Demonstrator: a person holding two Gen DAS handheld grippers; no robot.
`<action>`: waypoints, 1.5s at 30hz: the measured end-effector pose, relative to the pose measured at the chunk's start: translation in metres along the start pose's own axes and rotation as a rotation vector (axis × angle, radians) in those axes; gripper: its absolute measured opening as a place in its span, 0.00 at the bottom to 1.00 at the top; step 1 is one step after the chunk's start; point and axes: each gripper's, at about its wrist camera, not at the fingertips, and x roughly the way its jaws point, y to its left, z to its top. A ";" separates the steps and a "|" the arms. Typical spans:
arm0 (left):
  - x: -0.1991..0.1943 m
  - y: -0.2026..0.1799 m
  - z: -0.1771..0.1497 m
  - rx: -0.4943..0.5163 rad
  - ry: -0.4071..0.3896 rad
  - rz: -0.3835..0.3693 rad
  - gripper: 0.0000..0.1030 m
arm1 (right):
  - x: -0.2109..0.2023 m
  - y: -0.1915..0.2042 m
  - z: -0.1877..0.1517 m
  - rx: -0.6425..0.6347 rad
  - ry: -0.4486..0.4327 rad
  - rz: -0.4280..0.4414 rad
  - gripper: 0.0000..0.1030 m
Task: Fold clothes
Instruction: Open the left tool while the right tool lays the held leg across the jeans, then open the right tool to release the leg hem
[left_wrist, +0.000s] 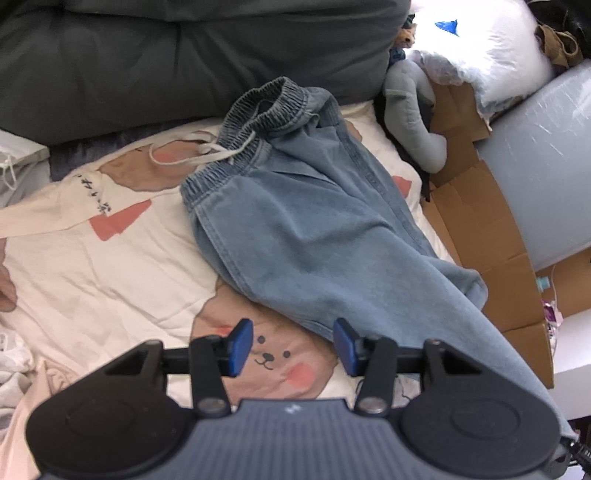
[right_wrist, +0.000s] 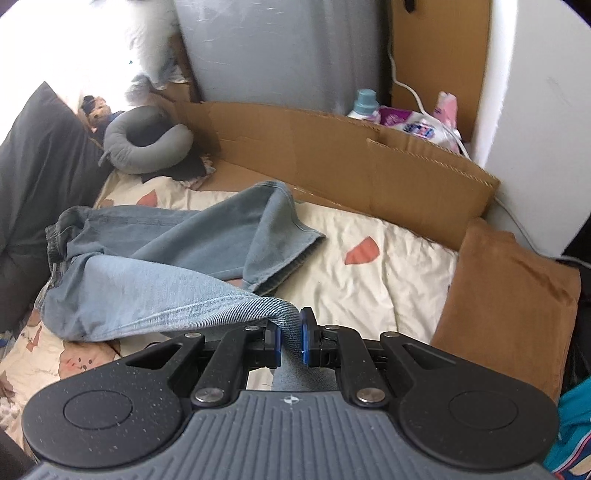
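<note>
Through the left wrist camera I see my left gripper (left_wrist: 293, 345) with its blue pads spread wide and nothing between them, hovering over the bear-print bedsheet (left_wrist: 110, 266). The blue jeans (left_wrist: 295, 221) lie on that sheet from about 12 o'clock, where the elastic waistband (left_wrist: 258, 110) and white drawstring (left_wrist: 199, 153) sit against a dark grey cushion (left_wrist: 184, 55), running down toward 4 o'clock, where one leg passes beside the gripper body. A grey neck pillow (left_wrist: 410, 110) and flattened cardboard (left_wrist: 480, 221) lie at 2 to 3 o'clock.

Through the right wrist camera, my right gripper (right_wrist: 290, 338) is pinching a hem of the jeans (right_wrist: 147, 280) between its blue pads, the denim lifted off the bed at that end. The rest of the garment stretches toward 10 o'clock, and the other leg's cuff (right_wrist: 291, 254) rests on the sheet (right_wrist: 369, 280) near 12 o'clock. Cardboard (right_wrist: 332, 155) stands along the far side of the bed, and a brown cushion (right_wrist: 509, 295) sits at 3 o'clock.
</note>
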 end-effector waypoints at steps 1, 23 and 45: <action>0.000 0.002 0.000 -0.001 0.001 0.006 0.49 | 0.002 -0.003 0.001 0.005 -0.001 -0.004 0.08; -0.050 0.031 0.033 -0.069 -0.087 0.136 0.54 | 0.070 -0.040 -0.130 0.154 0.181 0.040 0.30; 0.059 0.085 0.103 -0.219 -0.197 0.062 0.62 | 0.086 -0.015 -0.063 0.093 0.142 0.003 0.45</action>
